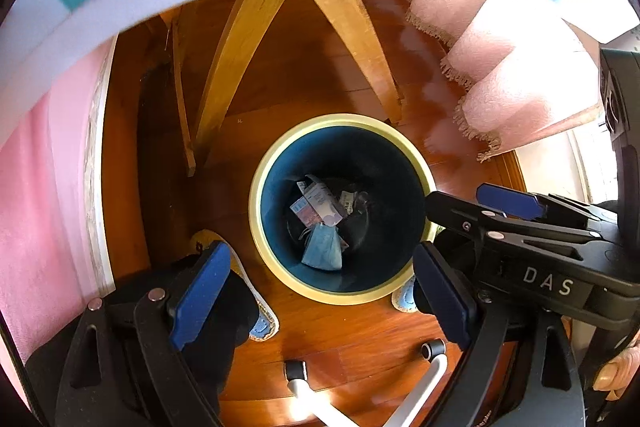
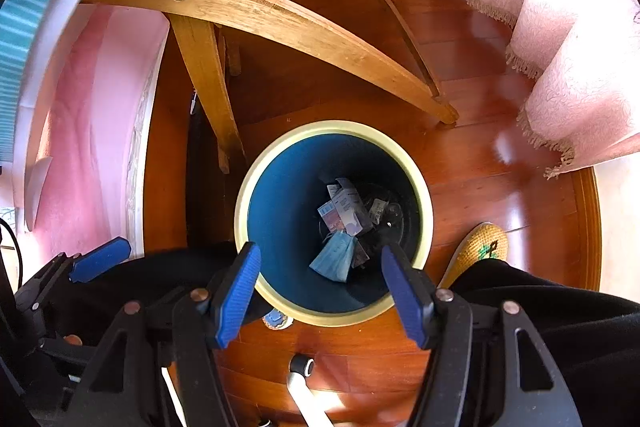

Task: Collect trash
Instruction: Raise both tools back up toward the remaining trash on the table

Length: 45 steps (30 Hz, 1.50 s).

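Nearest to us, both pairs of tongs hung over the floor with nothing between their blue pads: the left tongs stood spread wide, and the right tongs were parted too, pointing steeply down.

Just beyond them stood the bin, a round tub with a pale yellow rim and dark blue walls, on the wooden floor. The trash lay at its bottom: a blue face mask toward 6 o'clock, a small printed carton at the centre, and a crumpled wrapper toward 2 o'clock.

We judged all of it light. The mask looked soft and floppy, best pinched at a fold or its ear loop; the carton was stiffer but crushable, best taken across its flat faces; the wrapper was likely slippery.

Farther off, at 12 o'clock, rose the curved wooden chair legs, and at 2 o'clock hung a pink fringed cloth.
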Motion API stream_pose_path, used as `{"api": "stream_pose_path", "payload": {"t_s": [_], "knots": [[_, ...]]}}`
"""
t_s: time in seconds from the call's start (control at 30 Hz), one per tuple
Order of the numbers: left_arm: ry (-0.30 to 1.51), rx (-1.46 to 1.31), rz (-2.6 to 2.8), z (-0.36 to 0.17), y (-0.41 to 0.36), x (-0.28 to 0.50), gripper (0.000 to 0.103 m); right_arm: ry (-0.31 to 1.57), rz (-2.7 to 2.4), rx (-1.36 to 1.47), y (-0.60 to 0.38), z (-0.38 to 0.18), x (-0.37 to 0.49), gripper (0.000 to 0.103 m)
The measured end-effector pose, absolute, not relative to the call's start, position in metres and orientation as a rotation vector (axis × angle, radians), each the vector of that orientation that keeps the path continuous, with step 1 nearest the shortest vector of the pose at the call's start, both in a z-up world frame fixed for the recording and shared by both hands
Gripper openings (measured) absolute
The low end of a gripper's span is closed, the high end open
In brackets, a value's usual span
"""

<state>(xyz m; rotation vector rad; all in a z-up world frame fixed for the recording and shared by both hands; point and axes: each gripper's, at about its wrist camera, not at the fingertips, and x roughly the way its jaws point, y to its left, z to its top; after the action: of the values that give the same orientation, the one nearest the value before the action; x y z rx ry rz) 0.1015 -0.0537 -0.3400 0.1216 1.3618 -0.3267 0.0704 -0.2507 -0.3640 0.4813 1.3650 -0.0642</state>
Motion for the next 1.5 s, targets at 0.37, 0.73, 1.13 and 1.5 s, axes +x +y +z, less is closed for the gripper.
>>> {"api": "stream_pose_path", "payload": {"t_s": [0.37, 0.73, 1.13, 1.5], "knots": [[1.265, 0.142, -0.411, -0.286, -0.061, 0.076, 0.091, 1.292, -0.063, 0.466, -0.254, -0.316, 0.046, 0.064], [1.044, 0.146, -0.483, -0.186, -0.056, 0.048, 0.091, 1.189, -0.026, 0.317, -0.252, -0.239, 0.015, 0.064], [0.737, 0.181, -0.5, -0.052, -0.045, 0.012, 0.091, 0.893, 0.076, 0.237, -0.253, -0.089, -0.008, 0.064], [0.565, 0.038, -0.345, 0.052, 0.014, 0.04, 0.092, 0.694, 0.124, 0.127, -0.231, 0.019, 0.026, 0.064]]}}
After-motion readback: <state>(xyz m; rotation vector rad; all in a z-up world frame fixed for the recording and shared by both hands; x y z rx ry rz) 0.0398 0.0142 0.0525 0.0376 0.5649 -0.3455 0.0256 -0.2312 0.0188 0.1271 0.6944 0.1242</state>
